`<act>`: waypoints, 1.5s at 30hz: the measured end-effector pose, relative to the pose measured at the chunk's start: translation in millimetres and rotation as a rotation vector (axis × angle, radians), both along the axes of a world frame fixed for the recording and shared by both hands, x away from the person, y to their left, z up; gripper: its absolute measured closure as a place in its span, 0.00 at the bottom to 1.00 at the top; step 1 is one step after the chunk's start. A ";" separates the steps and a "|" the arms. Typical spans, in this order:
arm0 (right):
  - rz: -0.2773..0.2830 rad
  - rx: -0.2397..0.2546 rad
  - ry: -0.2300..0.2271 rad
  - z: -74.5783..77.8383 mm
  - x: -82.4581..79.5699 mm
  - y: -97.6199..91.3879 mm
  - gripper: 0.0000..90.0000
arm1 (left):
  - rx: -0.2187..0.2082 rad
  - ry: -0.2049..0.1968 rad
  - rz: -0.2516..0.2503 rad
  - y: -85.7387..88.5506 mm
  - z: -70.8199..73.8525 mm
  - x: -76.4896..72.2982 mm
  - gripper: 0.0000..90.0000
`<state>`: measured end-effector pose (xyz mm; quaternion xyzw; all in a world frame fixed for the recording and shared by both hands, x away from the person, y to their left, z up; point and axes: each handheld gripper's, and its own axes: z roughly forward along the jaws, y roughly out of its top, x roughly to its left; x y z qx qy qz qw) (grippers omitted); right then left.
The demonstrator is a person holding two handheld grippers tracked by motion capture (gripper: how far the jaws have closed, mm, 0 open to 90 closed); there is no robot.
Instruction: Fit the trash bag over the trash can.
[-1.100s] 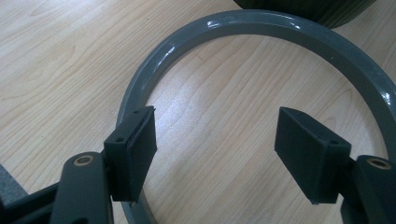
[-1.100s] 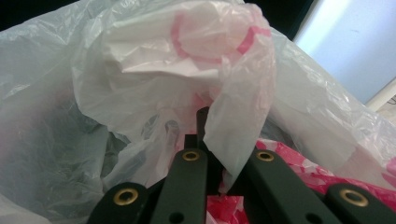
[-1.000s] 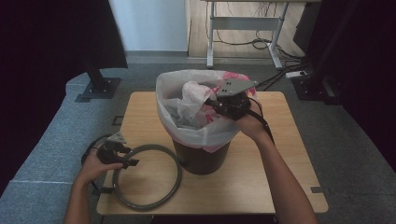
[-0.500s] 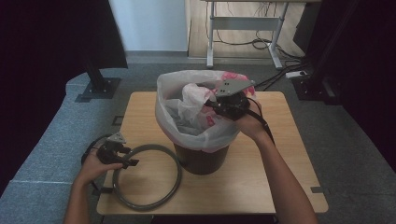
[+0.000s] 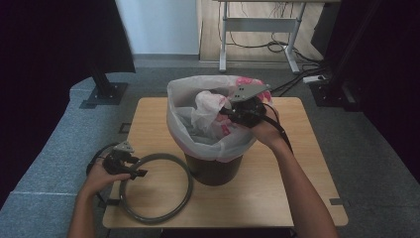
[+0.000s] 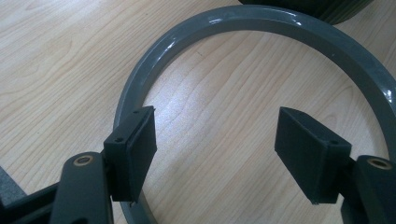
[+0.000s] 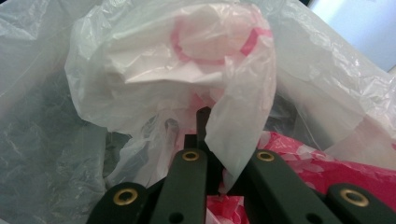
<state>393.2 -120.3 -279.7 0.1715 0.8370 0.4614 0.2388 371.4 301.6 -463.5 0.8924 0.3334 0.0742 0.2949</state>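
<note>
High view shows the left gripper (image 5: 130, 166) near the left edge of the table (image 5: 277, 198), resting at the grey ring (image 5: 185, 191) that lies flat by the front left corner, just beside the bin (image 5: 213, 168). In the left gripper view its jaws stand apart, one pad over the ring's band and one inside the loop, so nothing is clamped; the hand seems to wait there, perhaps to bring the ring to the bin when the liner is ready. At the middle of the table the bin stands with a white bag (image 5: 208, 144) folded over its rim. The right gripper (image 5: 229, 115) reaches in from the right, and in the right gripper view its jaws are pressed together on a fold of the bag (image 7: 187, 70), probably to pull the film into place. Compared with the earlier frames, almost nothing differs: both hands keep their places and the ring has not moved.
</note>
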 end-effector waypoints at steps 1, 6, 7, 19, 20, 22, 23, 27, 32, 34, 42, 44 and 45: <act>0.002 -0.002 0.004 -0.4 0.6 0.5 0.97 | 0.000 0.000 0.000 0.0 0.0 0.0 0.33; 0.000 -0.022 0.020 -3.4 3.0 3.7 0.97 | 0.003 0.001 0.000 0.1 -0.6 0.0 0.33; 0.000 -0.026 0.025 -4.1 3.6 3.9 0.97 | 0.003 0.002 -0.001 0.1 -0.6 0.1 0.33; -0.003 -0.027 0.050 -5.0 5.1 -0.2 0.96 | 0.004 0.004 0.002 -0.3 -1.5 0.3 0.33; 0.000 -0.023 0.057 -5.1 5.3 -0.5 0.92 | 0.004 0.004 0.002 -0.1 -1.4 0.3 0.33; -0.002 -0.020 0.058 -4.9 5.3 -0.8 0.90 | 0.004 0.005 0.002 0.0 -1.3 0.2 0.33; -0.001 -0.015 0.059 -4.7 5.4 -1.4 0.88 | 0.006 0.005 0.000 0.2 -1.1 0.3 0.33; 0.008 0.036 0.061 -1.4 4.4 -7.1 0.64 | 0.002 0.006 0.003 0.5 -1.4 0.2 0.33; 0.013 0.073 0.067 2.8 4.0 -15.0 0.49 | 0.000 0.006 0.005 1.1 -1.3 0.1 0.33; 0.026 0.085 0.069 4.2 3.7 -19.3 0.44 | 0.000 0.007 0.005 1.1 -1.3 0.1 0.33; 0.079 0.124 0.079 11.0 1.7 -31.4 0.33 | 0.001 0.012 0.002 0.3 -2.0 0.3 0.33; 0.077 0.121 0.073 12.5 1.0 -33.9 0.29 | 0.000 0.011 0.003 1.0 -1.7 0.3 0.33; 0.076 0.127 0.074 13.3 1.0 -35.6 0.28 | -0.001 0.011 0.005 1.2 -1.6 0.2 0.33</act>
